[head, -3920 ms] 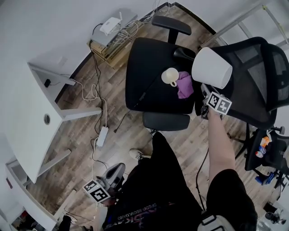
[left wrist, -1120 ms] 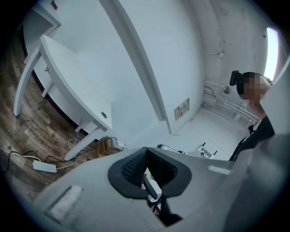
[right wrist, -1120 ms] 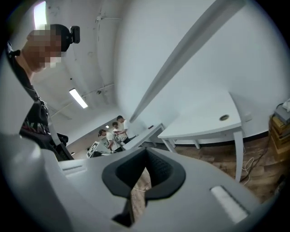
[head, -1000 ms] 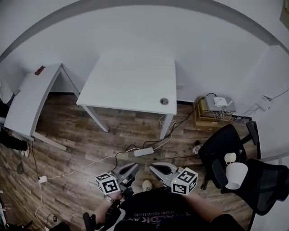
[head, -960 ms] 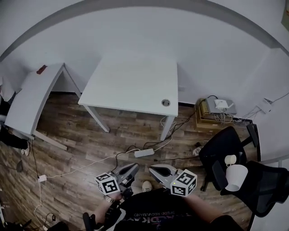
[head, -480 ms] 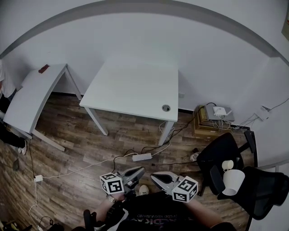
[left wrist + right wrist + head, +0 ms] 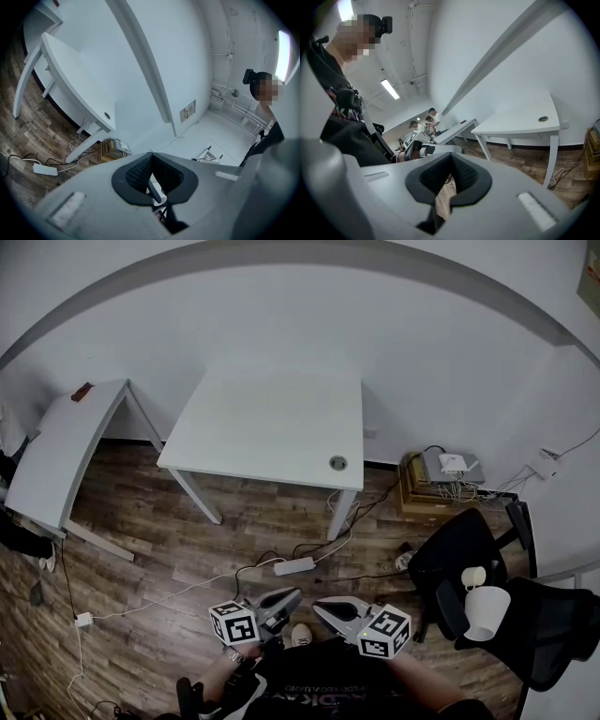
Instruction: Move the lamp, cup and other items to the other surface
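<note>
Lamp and cup on black office chair at right. Cup sits just beside shade, well apart from white table. Left gripper, right gripper – jaws pressed together, nothing held. Risks: chair rolling under grab, shade knocking cup over – floor cables snagging feet mid-carry.

White-shaded lamp and small cup sit together on black chair.
</note>
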